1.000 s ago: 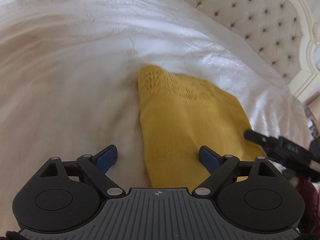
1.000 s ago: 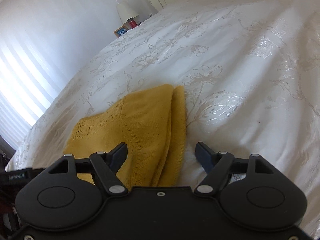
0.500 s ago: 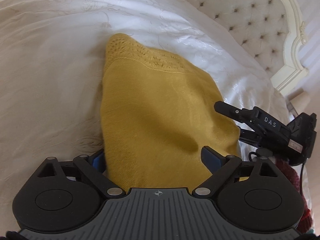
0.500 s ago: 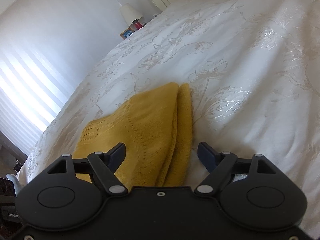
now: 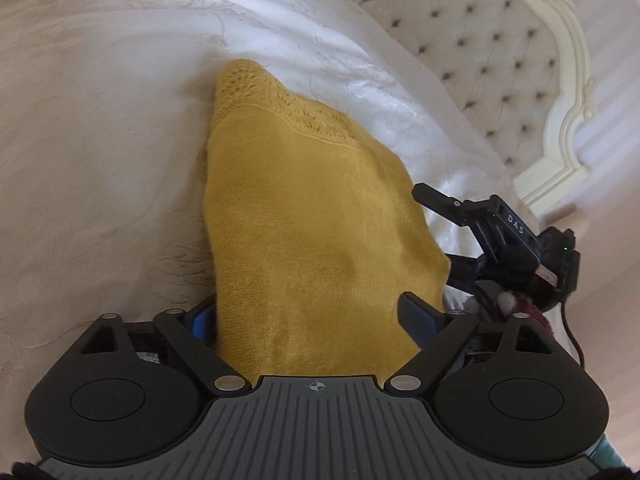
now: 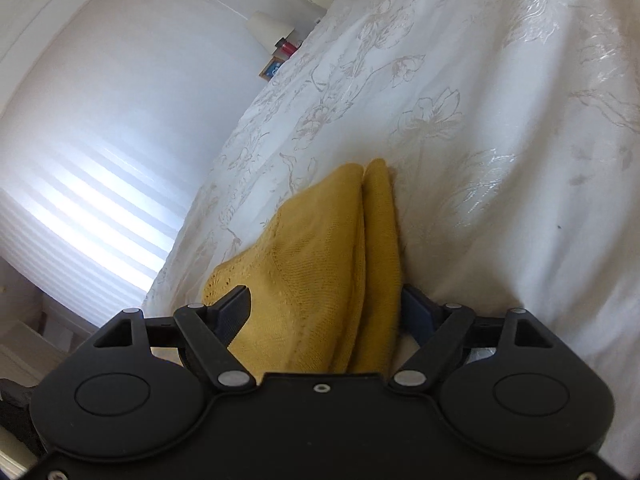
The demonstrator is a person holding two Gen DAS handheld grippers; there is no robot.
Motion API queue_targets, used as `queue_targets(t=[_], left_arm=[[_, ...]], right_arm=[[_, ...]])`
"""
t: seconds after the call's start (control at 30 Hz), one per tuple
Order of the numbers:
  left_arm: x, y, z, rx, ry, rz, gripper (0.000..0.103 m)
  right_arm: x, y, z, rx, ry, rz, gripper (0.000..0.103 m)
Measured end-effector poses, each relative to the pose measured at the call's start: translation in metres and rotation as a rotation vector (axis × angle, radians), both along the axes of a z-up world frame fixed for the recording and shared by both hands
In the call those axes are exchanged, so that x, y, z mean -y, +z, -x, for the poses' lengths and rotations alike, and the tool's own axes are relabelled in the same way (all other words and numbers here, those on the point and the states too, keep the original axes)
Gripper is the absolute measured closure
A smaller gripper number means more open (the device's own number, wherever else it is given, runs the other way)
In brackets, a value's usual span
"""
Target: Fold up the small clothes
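A yellow knitted garment (image 5: 312, 216) lies folded on the white embroidered bed cover (image 5: 100, 160). My left gripper (image 5: 310, 312) straddles its near end. The jaws are closing, with the garment between them: the left blue pad is half hidden behind the cloth's edge and the right pad lies on top of it. In the right wrist view the garment (image 6: 320, 272) shows two stacked folded edges. My right gripper (image 6: 326, 302) stands open around this end, one finger over the knit and the other beside the fold. In the left wrist view the right gripper (image 5: 444, 236) sits at the garment's right corner.
A cream tufted headboard (image 5: 500, 40) with a carved frame rises at the back right. A lamp (image 6: 268, 28) and small items stand on a bedside table, beside a bright window blind (image 6: 80, 208). The bed cover (image 6: 500, 160) stretches wide on all sides.
Both grippers have come down and forward onto the garment, which now fills the gap between each pair of fingers. The right gripper has rolled and come into fuller view of the left wrist camera.
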State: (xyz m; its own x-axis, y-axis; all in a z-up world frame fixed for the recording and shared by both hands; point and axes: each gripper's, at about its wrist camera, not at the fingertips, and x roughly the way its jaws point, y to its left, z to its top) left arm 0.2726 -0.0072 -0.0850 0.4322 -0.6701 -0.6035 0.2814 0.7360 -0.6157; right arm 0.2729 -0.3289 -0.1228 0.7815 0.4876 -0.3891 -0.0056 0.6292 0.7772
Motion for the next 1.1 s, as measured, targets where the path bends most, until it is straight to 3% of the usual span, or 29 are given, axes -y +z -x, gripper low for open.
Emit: queue_targets(t=[0.03, 0.07, 0.1, 0.17, 0.23, 0.27, 0.37, 0.63, 0.93, 1.1], left_arm=[[0.000, -0.001, -0.001, -0.002, 0.007, 0.004, 0.026], [0.000, -0.002, -0.002, -0.005, 0.013, 0.005, 0.041], [0.001, -0.004, -0.003, -0.011, 0.020, -0.005, 0.066], [0.002, -0.007, -0.007, -0.023, 0.026, -0.008, 0.085], [0.002, -0.007, -0.008, -0.029, 0.033, 0.001, 0.087], [0.003, -0.004, -0.005, -0.015, 0.029, -0.018, 0.088], [0.004, 0.012, 0.005, 0.045, -0.006, -0.076, 0.089], [-0.033, 0.035, 0.026, 0.037, -0.020, -0.070, 0.089], [-0.096, 0.049, 0.081, -0.051, -0.014, -0.063, 0.089], [-0.112, 0.039, 0.108, -0.093, -0.021, -0.067, 0.087]], right_arm=[[0.000, 0.001, -0.007, -0.008, 0.017, -0.003, 0.020], [0.000, 0.002, -0.012, -0.015, 0.030, -0.004, 0.020], [-0.001, 0.002, -0.018, -0.019, 0.045, -0.006, 0.020], [-0.004, 0.003, -0.028, -0.025, 0.066, -0.006, 0.021], [-0.008, 0.004, -0.033, -0.035, 0.080, 0.017, 0.040], [-0.012, 0.004, -0.035, -0.058, 0.094, 0.046, 0.071], [-0.025, 0.008, -0.034, -0.089, 0.084, 0.102, 0.069], [-0.049, 0.023, -0.009, -0.127, 0.027, 0.039, 0.069], [-0.111, 0.036, 0.042, -0.200, 0.131, 0.049, 0.069], [-0.141, 0.036, 0.072, -0.226, 0.189, 0.023, 0.068]])
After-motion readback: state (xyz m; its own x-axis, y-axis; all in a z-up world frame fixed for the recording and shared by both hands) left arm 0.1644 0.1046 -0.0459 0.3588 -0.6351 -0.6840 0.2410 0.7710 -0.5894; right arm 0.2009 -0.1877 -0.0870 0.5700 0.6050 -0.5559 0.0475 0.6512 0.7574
